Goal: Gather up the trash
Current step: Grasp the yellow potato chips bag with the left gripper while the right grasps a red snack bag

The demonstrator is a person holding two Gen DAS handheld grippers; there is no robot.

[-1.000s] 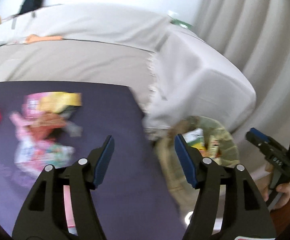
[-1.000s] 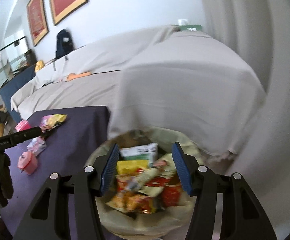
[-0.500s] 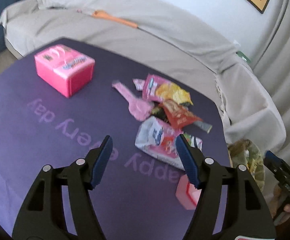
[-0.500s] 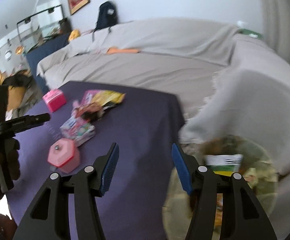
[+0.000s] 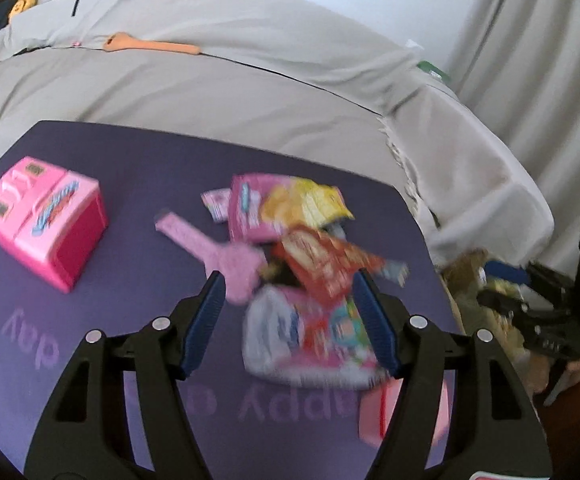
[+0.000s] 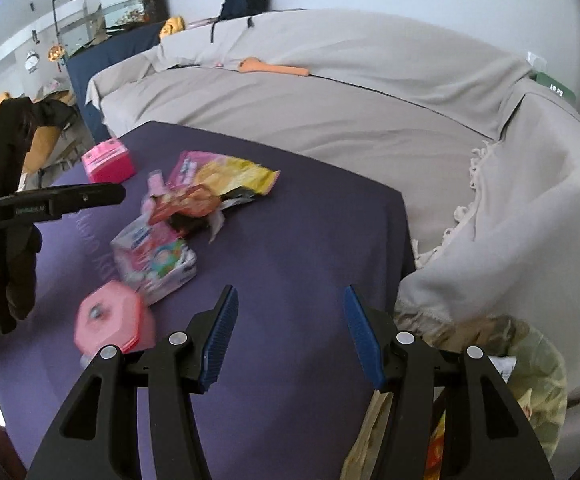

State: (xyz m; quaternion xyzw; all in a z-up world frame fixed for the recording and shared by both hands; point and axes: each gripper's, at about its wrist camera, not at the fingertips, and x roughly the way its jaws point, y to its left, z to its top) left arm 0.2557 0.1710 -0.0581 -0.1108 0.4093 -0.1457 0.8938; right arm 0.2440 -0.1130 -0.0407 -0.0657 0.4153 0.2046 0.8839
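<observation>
A heap of snack wrappers lies on the purple table (image 5: 130, 168): a red wrapper (image 5: 326, 264), a pink and yellow one (image 5: 286, 204) and a white and pink pack (image 5: 306, 340). The heap also shows in the right wrist view (image 6: 162, 248). My left gripper (image 5: 290, 304) is open and empty, its jaws on either side of the near wrappers, just above them. My right gripper (image 6: 290, 332) is open and empty over the table's right part. The trash bag (image 6: 530, 360), with wrappers inside, stands off the table's right edge.
A pink box (image 5: 46, 220) stands at the table's left. A pink hexagonal tin (image 6: 110, 320) sits near the front edge. A pink paddle-shaped piece (image 5: 214, 252) lies by the heap. A grey-covered sofa (image 5: 210, 80) runs behind the table.
My left gripper has swung from the trash bag back over the table and closed in on the wrapper heap. My right gripper has swung left from above the bag to over the table.
</observation>
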